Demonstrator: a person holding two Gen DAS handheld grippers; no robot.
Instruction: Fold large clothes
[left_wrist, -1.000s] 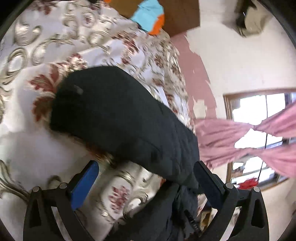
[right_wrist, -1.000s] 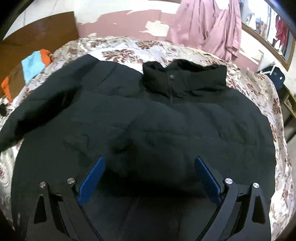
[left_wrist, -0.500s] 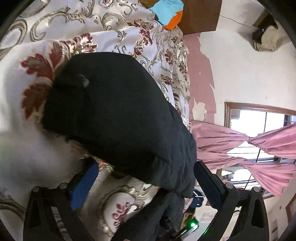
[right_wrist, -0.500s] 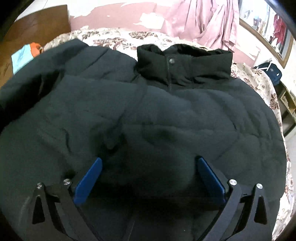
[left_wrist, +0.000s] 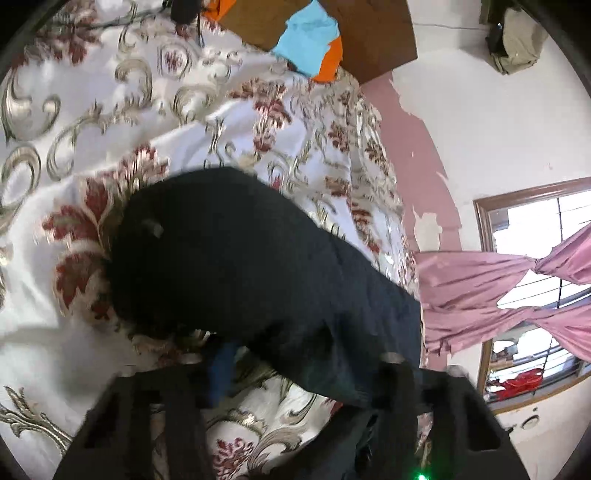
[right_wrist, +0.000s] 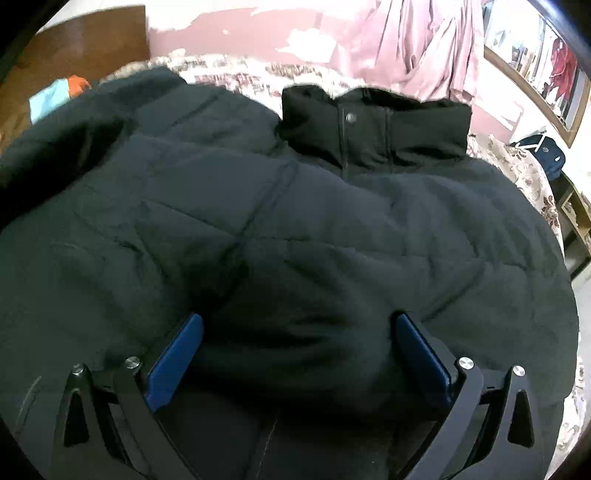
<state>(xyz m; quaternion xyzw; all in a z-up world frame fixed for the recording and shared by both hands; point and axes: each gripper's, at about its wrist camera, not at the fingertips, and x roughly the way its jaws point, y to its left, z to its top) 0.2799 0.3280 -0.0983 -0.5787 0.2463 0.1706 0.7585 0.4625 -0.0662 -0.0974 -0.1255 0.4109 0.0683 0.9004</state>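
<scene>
A wide bed covered in a white spread patterned with red flowers and gold scrolls (left_wrist: 122, 325) carries the task's thing, a big black quilted puffer jacket with a stand-up collar (right_wrist: 332, 221), which lies front-up and spread nearly across the whole bed, its collar towards the wall with the peeling pink paint (left_wrist: 417, 147) and the knotted pink curtains (left_wrist: 480, 295). The jacket looks bulky and soft rather than heavy: padded fabric that will sag, spring back from a crease, and probably slide a little on its smooth shell, so it is best taken by a thick gathered edge, a cuff or the hem, rather than by the flat of a panel. One black padded sleeve (left_wrist: 229, 258) stretches away from the body over the bedspread, its cuff end resting on the spread. The left gripper (left_wrist: 306, 358) points down at a slant along this sleeve, and its jaws have just been closing, with the sleeve's near part between them; whether the pads already pinch it I cannot tell through the blur. The right gripper (right_wrist: 299, 350) angles steeply down over the jacket's lower front, jaws wide apart, the quilted fabric bulging between the blue pads (right_wrist: 173, 362) but not clamped.
</scene>
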